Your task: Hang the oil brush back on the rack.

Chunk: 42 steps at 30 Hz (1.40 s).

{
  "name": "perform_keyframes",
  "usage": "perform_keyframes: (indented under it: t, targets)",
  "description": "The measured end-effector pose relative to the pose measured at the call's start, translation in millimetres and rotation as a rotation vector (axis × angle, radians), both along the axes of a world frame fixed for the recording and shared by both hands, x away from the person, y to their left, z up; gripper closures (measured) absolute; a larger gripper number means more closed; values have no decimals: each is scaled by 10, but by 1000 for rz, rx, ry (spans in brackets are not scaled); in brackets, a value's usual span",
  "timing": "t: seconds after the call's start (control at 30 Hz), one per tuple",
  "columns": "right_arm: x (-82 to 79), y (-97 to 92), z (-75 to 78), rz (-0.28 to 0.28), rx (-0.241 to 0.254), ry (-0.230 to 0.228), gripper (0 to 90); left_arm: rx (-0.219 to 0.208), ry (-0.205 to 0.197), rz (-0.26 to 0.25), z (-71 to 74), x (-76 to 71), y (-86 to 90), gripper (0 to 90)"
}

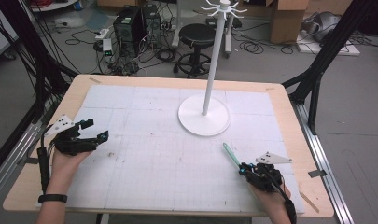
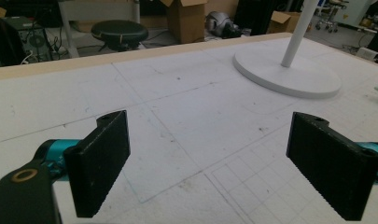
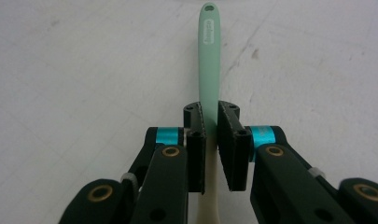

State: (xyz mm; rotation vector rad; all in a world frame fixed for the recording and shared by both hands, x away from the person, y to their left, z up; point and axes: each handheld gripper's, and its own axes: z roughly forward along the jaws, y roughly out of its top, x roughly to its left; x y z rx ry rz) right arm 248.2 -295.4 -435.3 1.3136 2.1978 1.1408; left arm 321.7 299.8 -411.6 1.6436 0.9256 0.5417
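The right gripper point(image 3: 210, 128) pinches a mint-green handle point(image 3: 209, 65) at centre frame; its tip, with a hanging hole, points to the top edge. In the high view the handle point(image 1: 231, 154) lies lower right, below the white stand point(image 1: 204, 115). The left gripper point(image 2: 207, 163) is spread wide above the gridded mat point(image 2: 186, 107), nothing between the jaws. A black stool point(image 1: 196, 35) stands beyond the table.

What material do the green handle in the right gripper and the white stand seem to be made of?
The green handle, clamped in the right gripper, looks like matte moulded plastic or silicone: even mint colour, raised lettering, a moulded hanging hole. Its lower part turns cream. The white stand looks like painted metal or hard plastic: a smooth, uniform surface with a soft sheen. The look alone cannot settle which.
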Motion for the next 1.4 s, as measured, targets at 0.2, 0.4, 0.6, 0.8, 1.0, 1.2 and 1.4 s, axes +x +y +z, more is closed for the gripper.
perform_keyframes:
  t: [0.2, 0.4, 0.6, 0.8, 1.0, 1.2, 1.4]
  targets:
    - [100, -56, 158, 4, 66, -69, 819, 2, -6, -2, 7, -4, 4, 142]
    - [249, -106, 355, 17, 145, -181, 819, -1, -6, -2, 5, -4, 2, 143]
    - [367, -134, 549, 9, 194, -252, 819, -2, -9, -4, 8, -7, 1, 144]
    - [485, -155, 767, 1, 250, -330, 819, -4, -10, -4, 12, -11, 1, 145]
    - [594, -152, 1009, 19, 280, -397, 819, -4, -10, -9, 7, -7, -4, 145]
    - [644, -157, 1227, 34, 298, -455, 819, -4, -9, -10, 6, -7, -12, 145]
    - [701, -174, 1469, 46, 334, -519, 819, -5, -9, -10, 4, -6, -12, 145]
